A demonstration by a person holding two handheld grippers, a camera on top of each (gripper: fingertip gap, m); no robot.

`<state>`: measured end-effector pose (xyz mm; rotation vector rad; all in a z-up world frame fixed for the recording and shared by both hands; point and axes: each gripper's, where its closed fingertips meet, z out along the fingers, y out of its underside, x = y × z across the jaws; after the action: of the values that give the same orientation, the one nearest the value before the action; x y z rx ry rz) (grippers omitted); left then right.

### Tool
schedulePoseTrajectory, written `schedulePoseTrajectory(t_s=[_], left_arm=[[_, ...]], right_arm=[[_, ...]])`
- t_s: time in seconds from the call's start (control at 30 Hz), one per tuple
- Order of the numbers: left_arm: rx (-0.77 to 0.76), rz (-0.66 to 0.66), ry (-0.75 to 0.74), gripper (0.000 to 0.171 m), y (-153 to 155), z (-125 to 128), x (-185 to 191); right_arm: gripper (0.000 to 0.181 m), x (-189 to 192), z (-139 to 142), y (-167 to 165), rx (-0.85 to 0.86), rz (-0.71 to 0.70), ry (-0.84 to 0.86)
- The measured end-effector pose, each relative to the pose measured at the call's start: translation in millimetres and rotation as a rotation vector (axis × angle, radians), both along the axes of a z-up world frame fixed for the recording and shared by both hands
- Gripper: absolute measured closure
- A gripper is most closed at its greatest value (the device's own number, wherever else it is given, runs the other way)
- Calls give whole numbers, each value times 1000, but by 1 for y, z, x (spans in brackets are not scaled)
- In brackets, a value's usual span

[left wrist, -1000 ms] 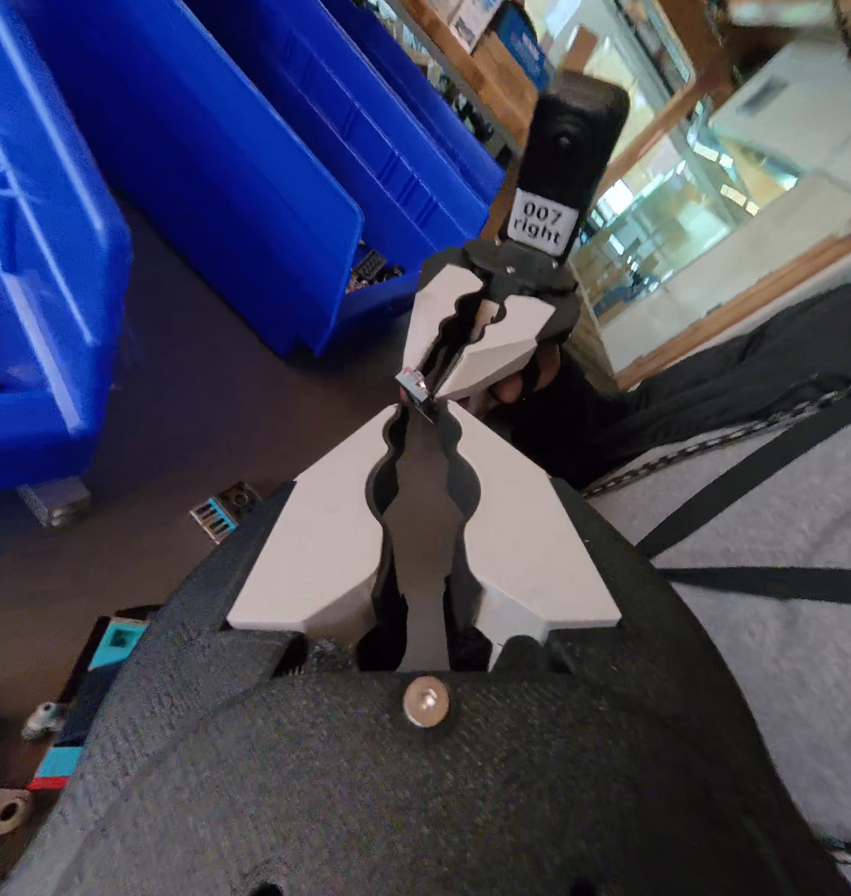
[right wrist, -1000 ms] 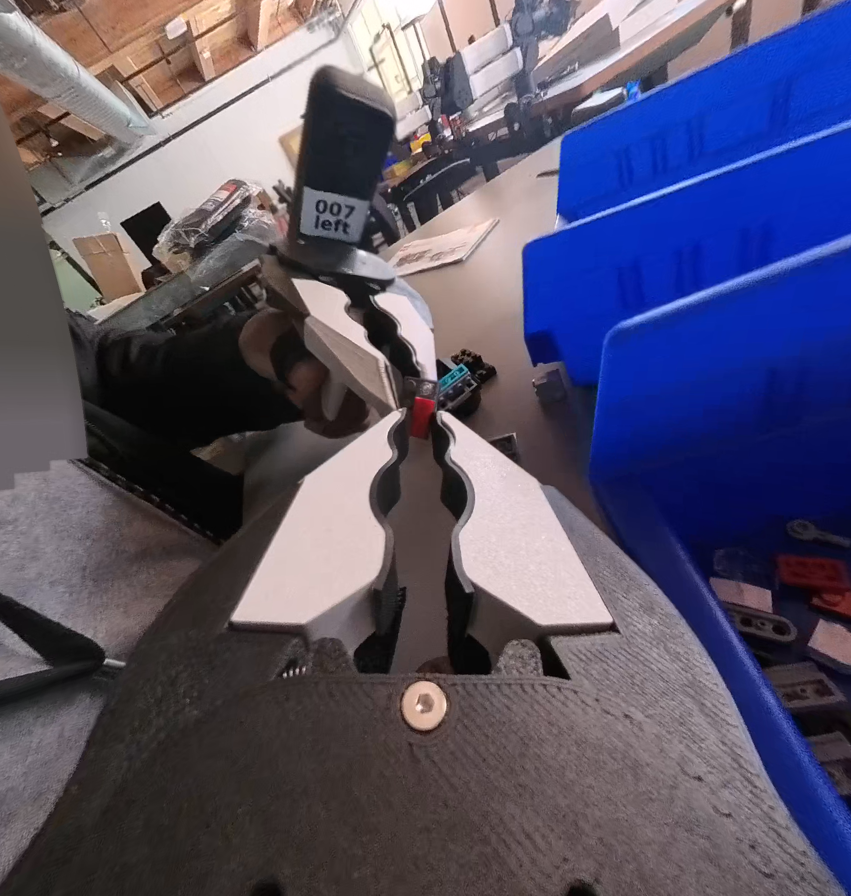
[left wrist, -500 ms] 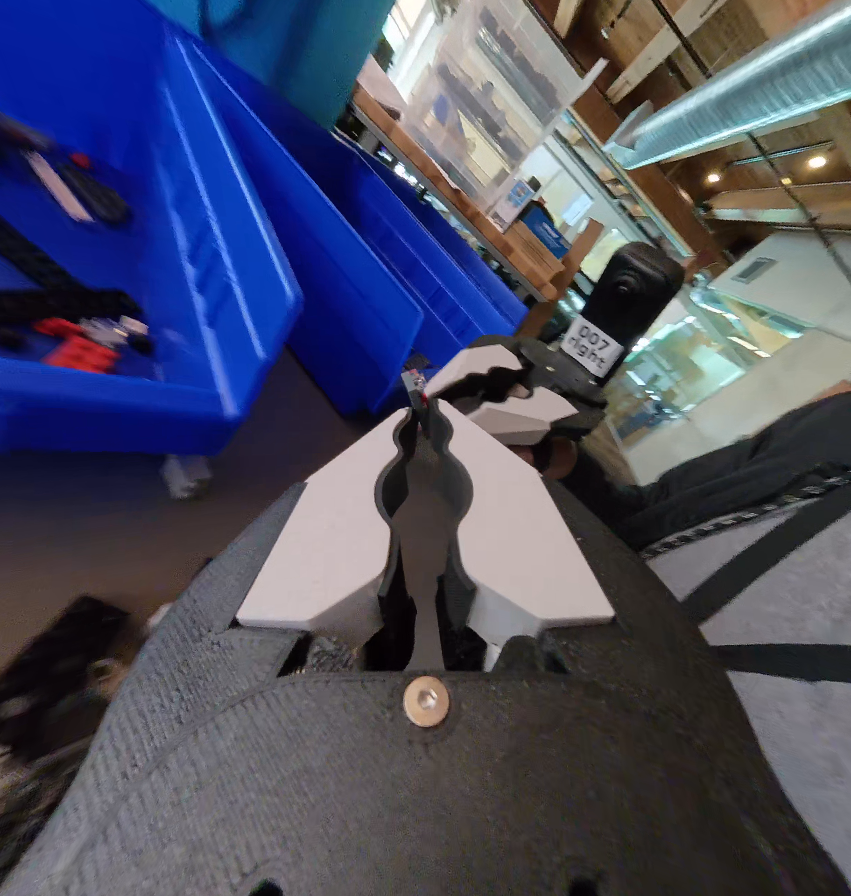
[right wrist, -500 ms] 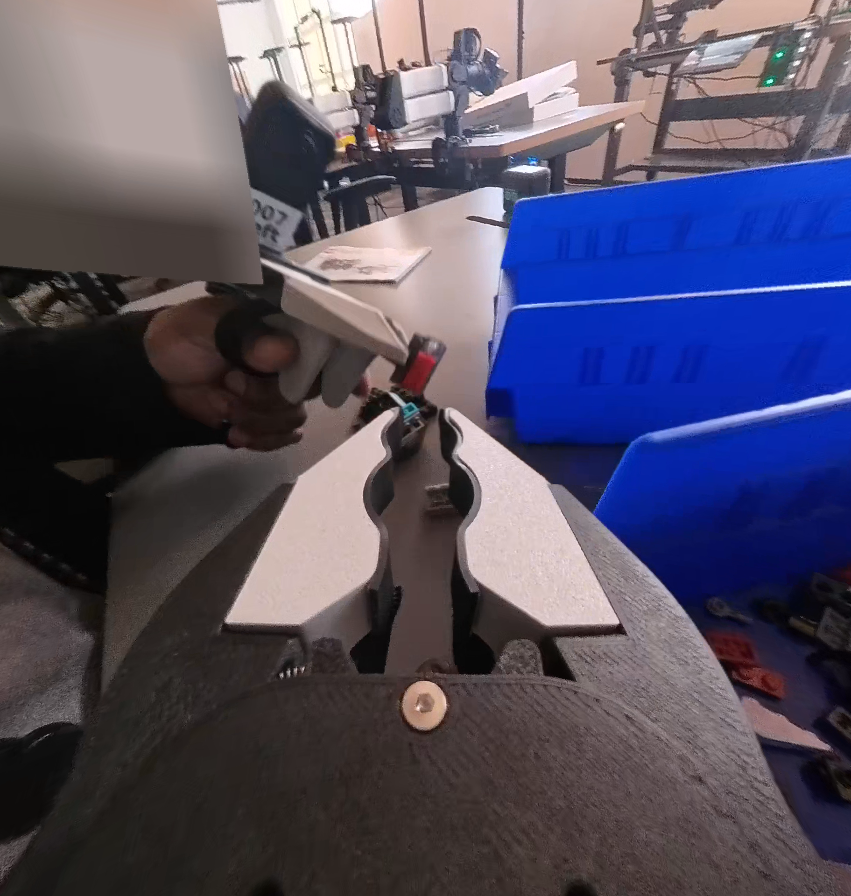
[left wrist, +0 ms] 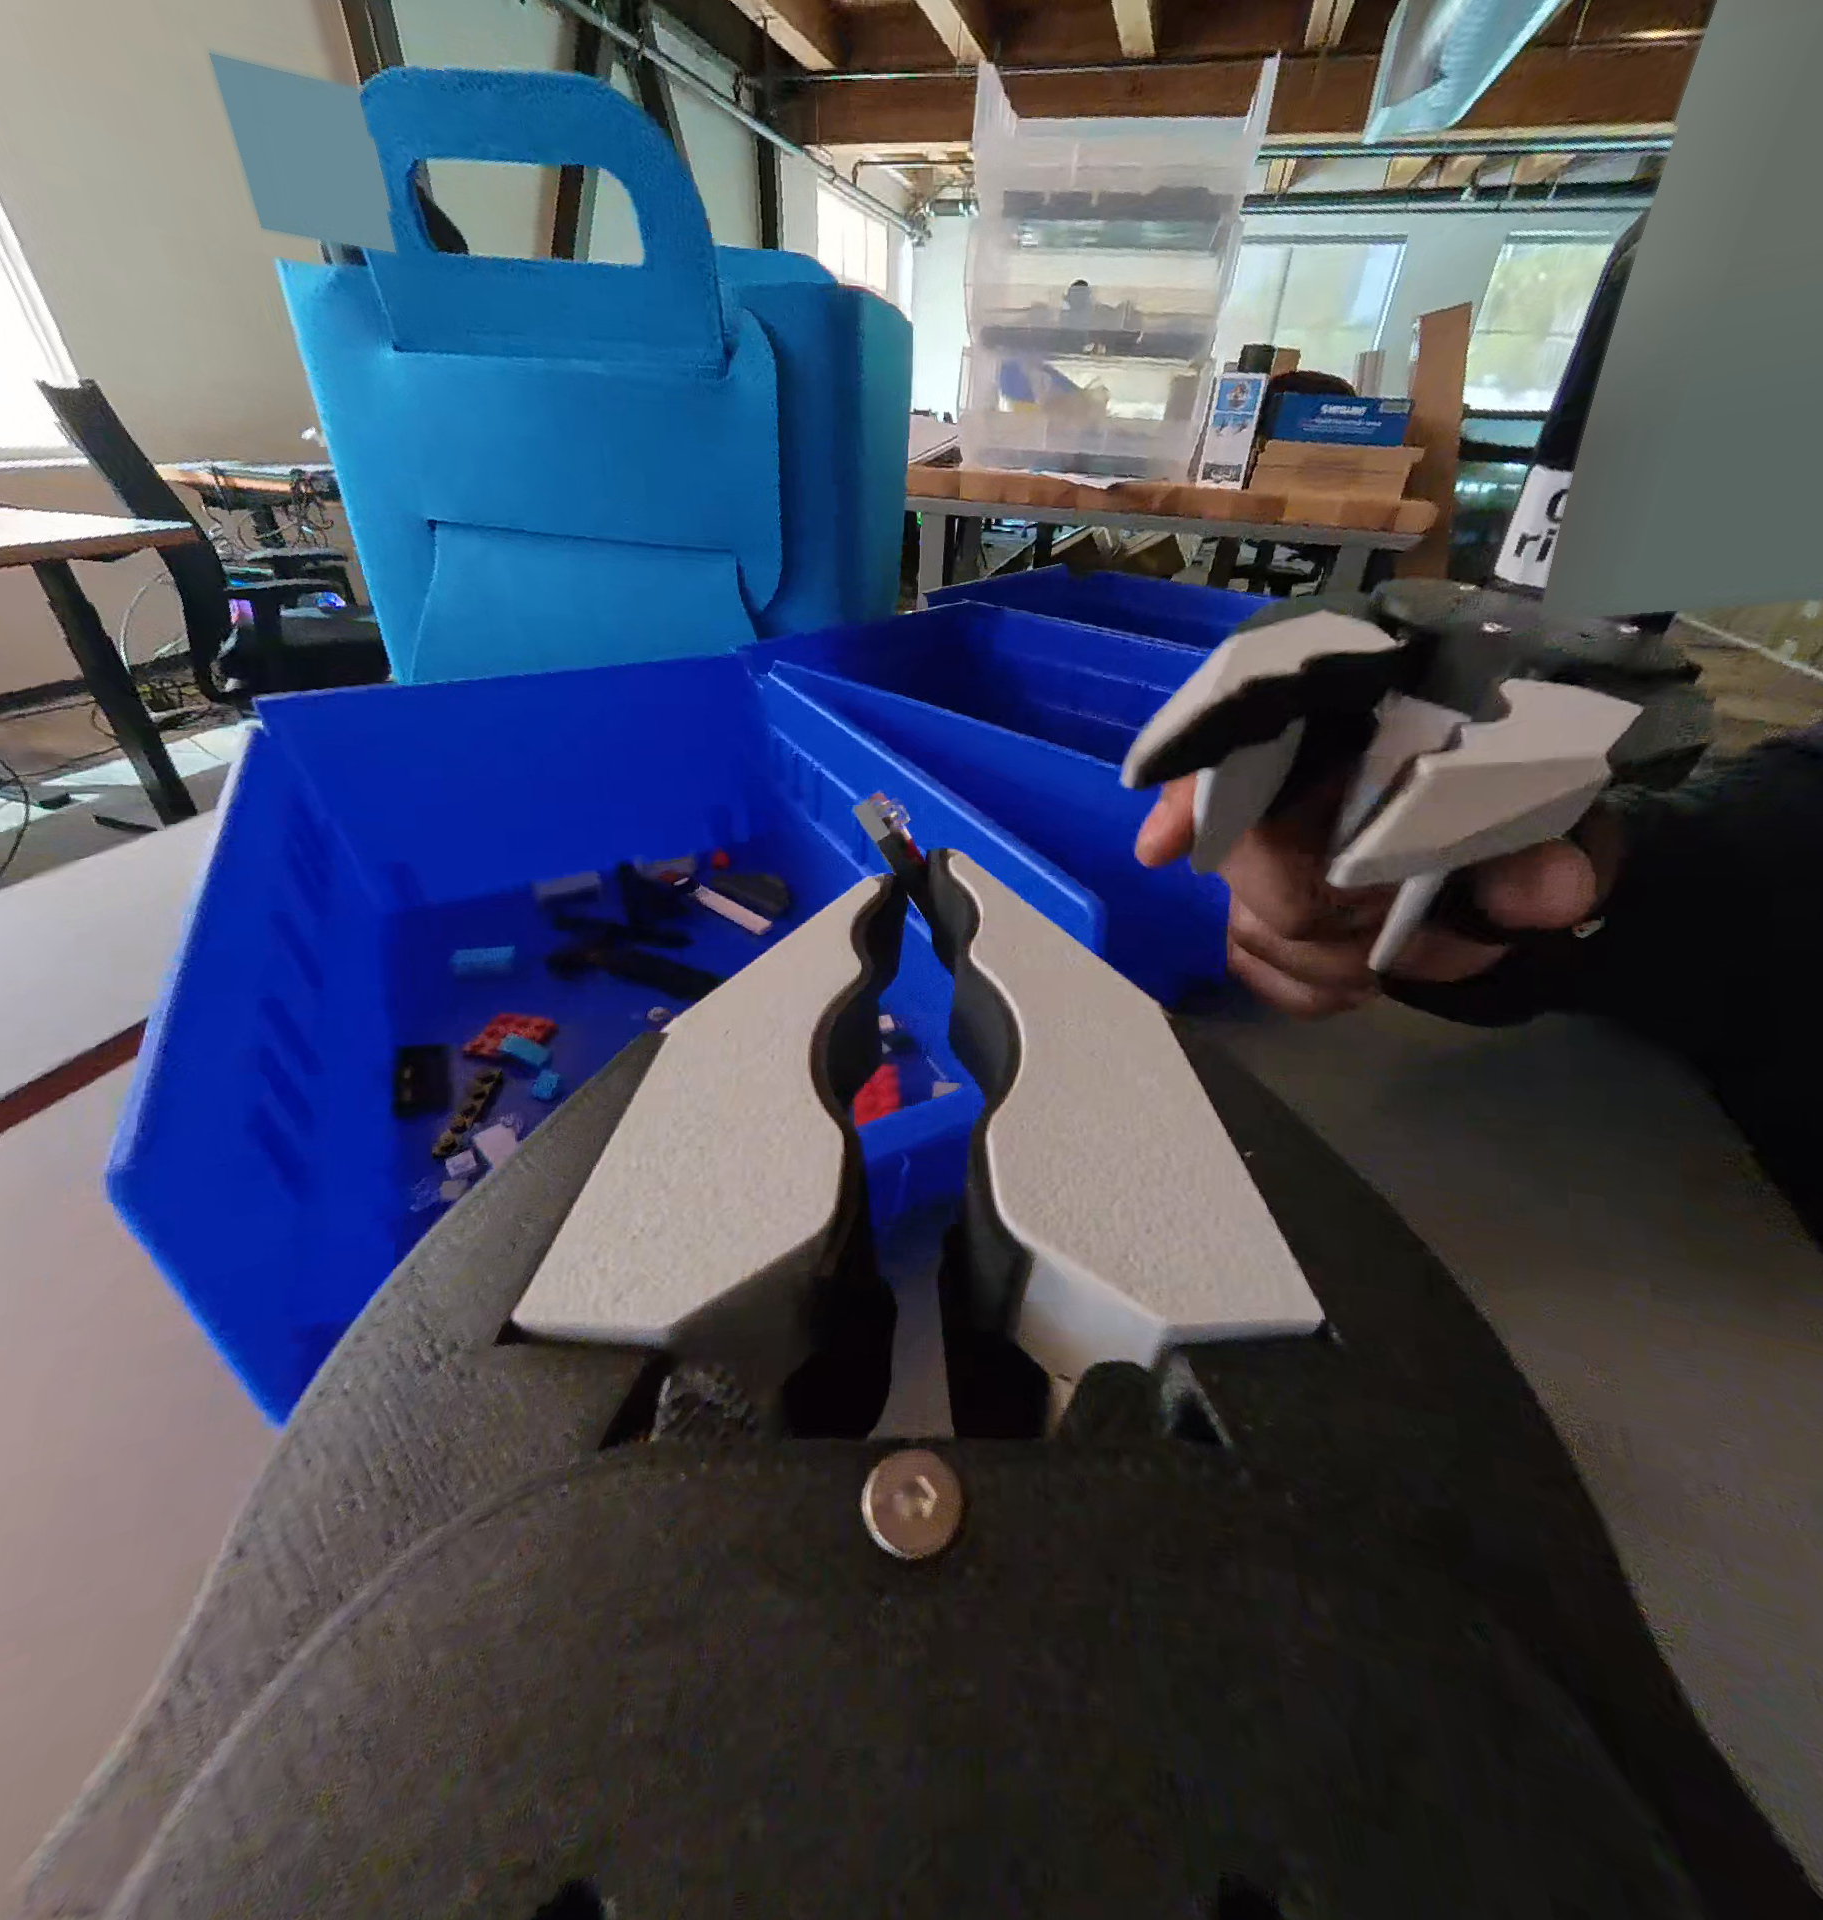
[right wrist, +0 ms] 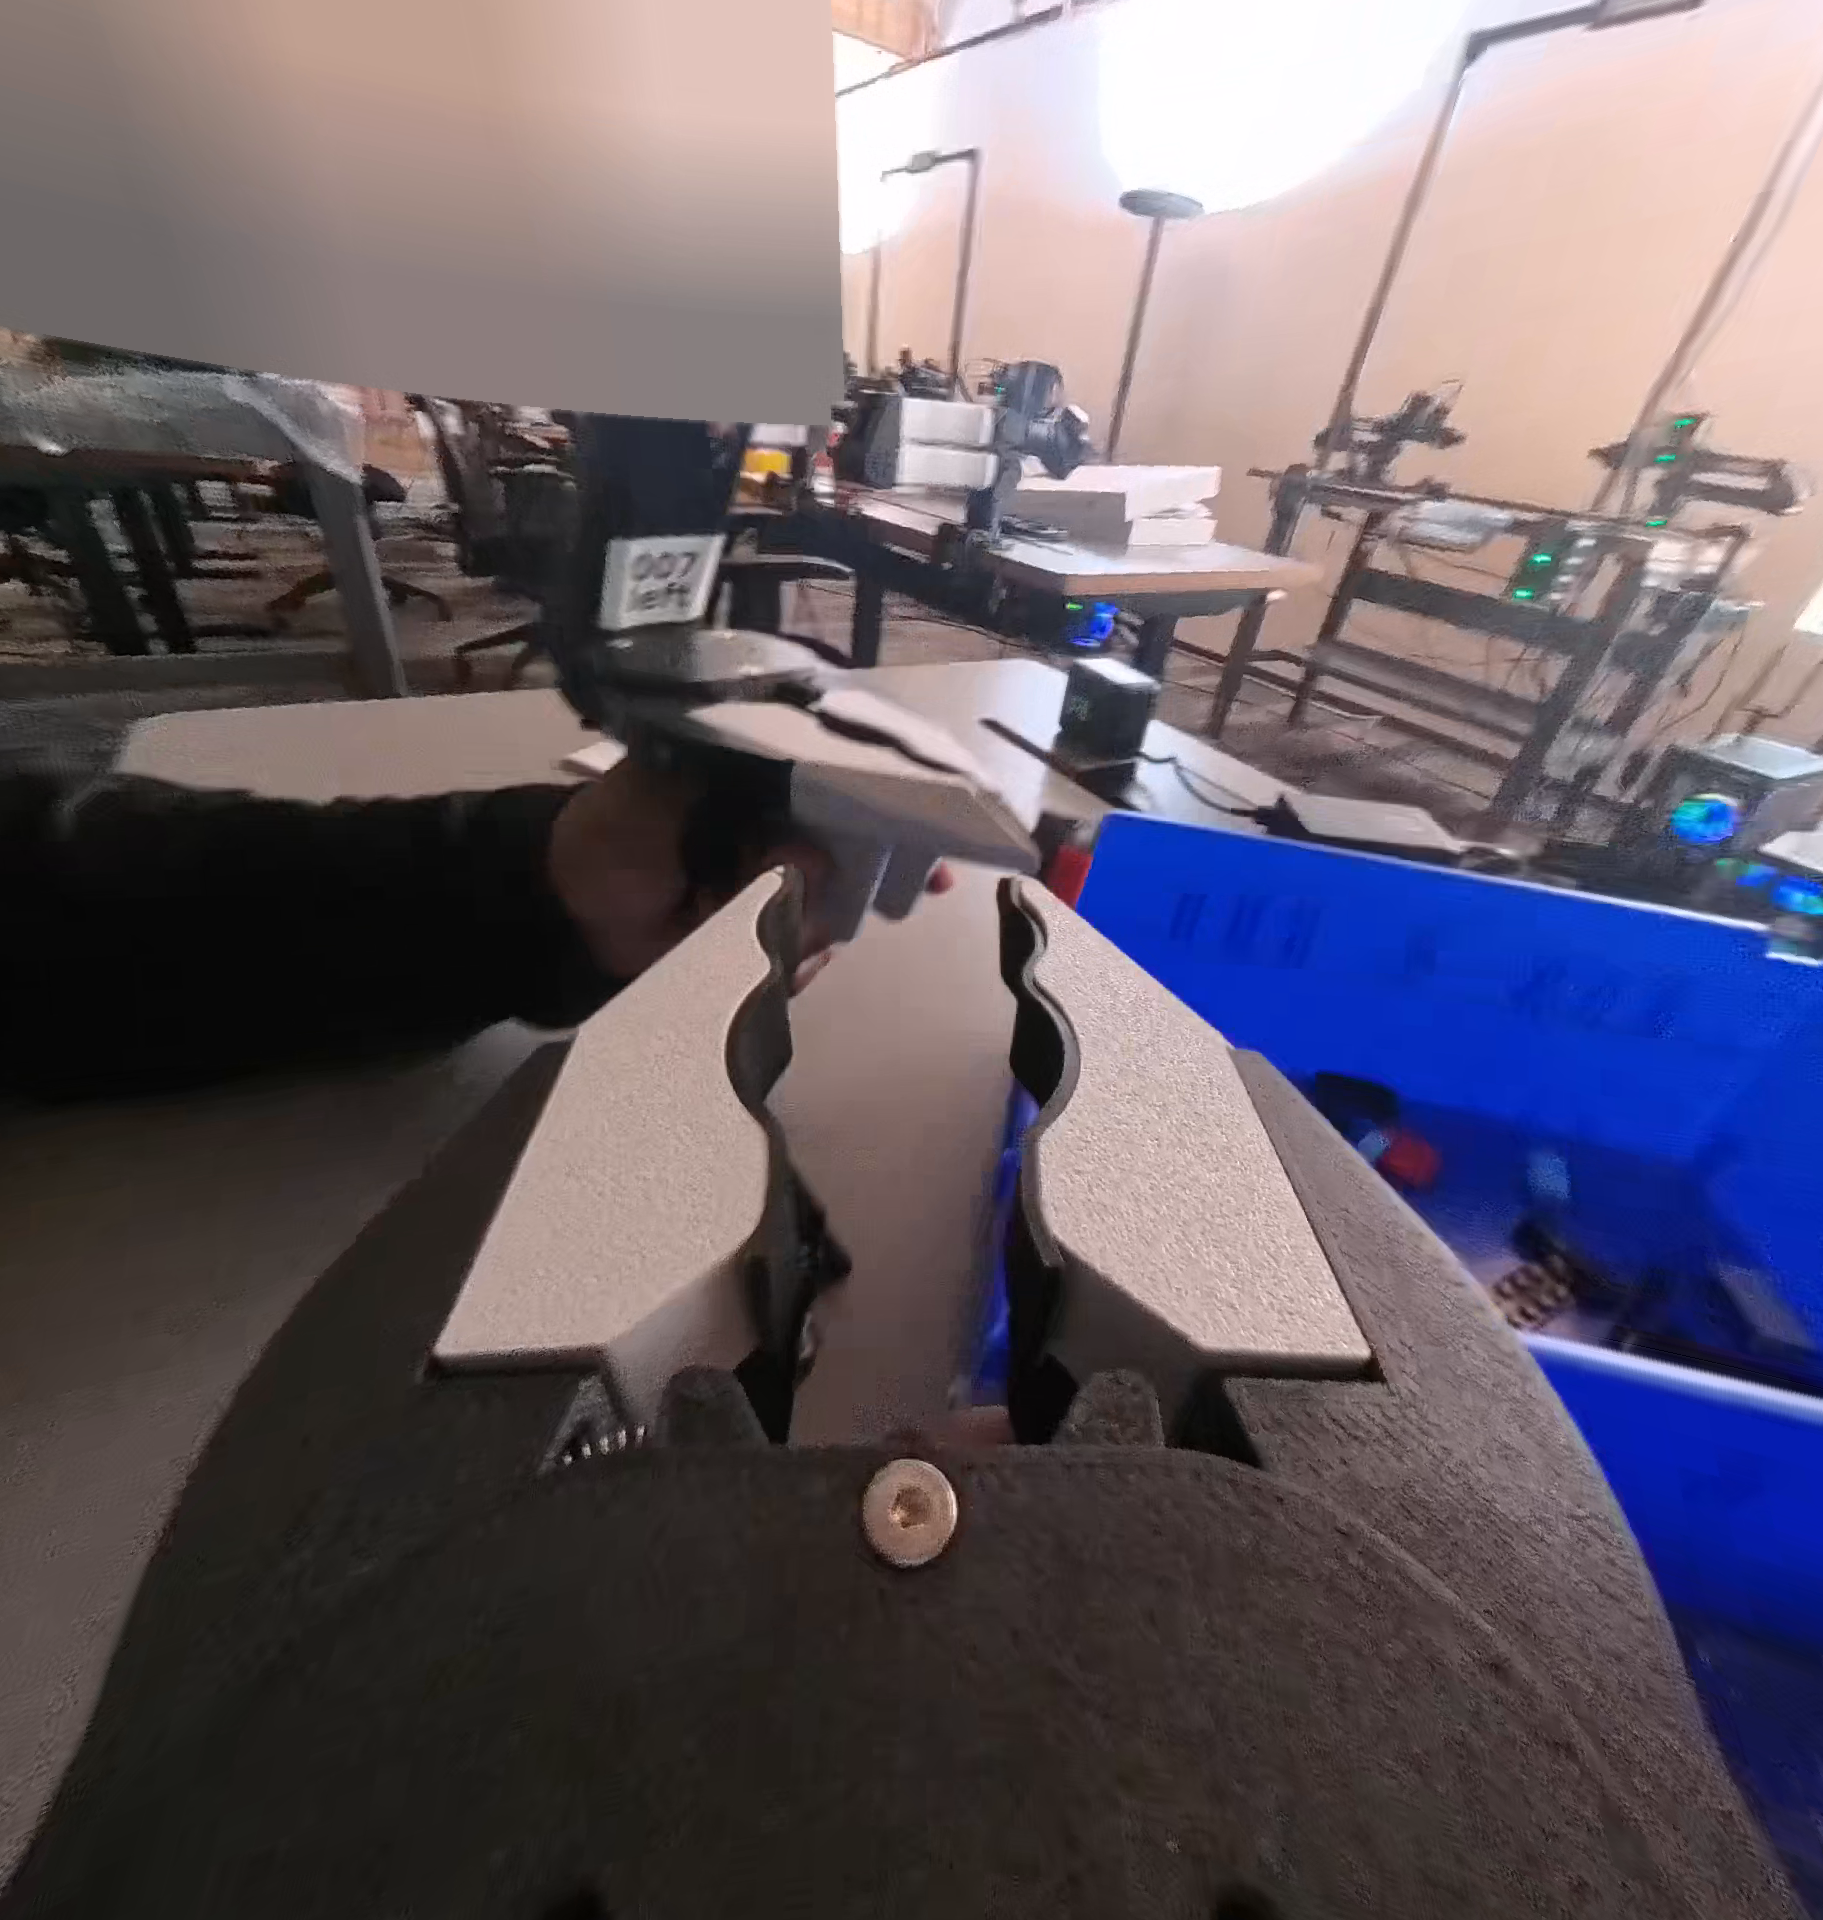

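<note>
Gripping a small brick assembly (left wrist: 891,831) alone now, the left gripper (left wrist: 917,868) hovers over the blue bin (left wrist: 294,1039); the right gripper (right wrist: 891,904) has let go, fingers apart, drawn aside.

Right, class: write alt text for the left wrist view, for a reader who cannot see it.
The left gripper, jaws shut, pinches a small grey, black and red brick piece above an open blue bin scattered with small bricks. To its right, a hand holds the right gripper with jaws open and empty, beside more blue bins on the table.
</note>
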<state>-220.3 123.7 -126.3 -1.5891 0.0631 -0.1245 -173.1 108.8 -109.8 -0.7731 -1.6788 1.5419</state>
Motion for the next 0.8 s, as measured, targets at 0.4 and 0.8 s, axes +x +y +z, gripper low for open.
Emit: schedulePoseTrajectory(t_s=[0.4,0.8], left_arm=[[-30,-9,161,166,-15,-18,1],[-45,-137,419,166,-10,-33,46]], right_arm=[[145,-9,-18,-11,-3,-147,60],[159,3,-27,5,-151,-138,14]])
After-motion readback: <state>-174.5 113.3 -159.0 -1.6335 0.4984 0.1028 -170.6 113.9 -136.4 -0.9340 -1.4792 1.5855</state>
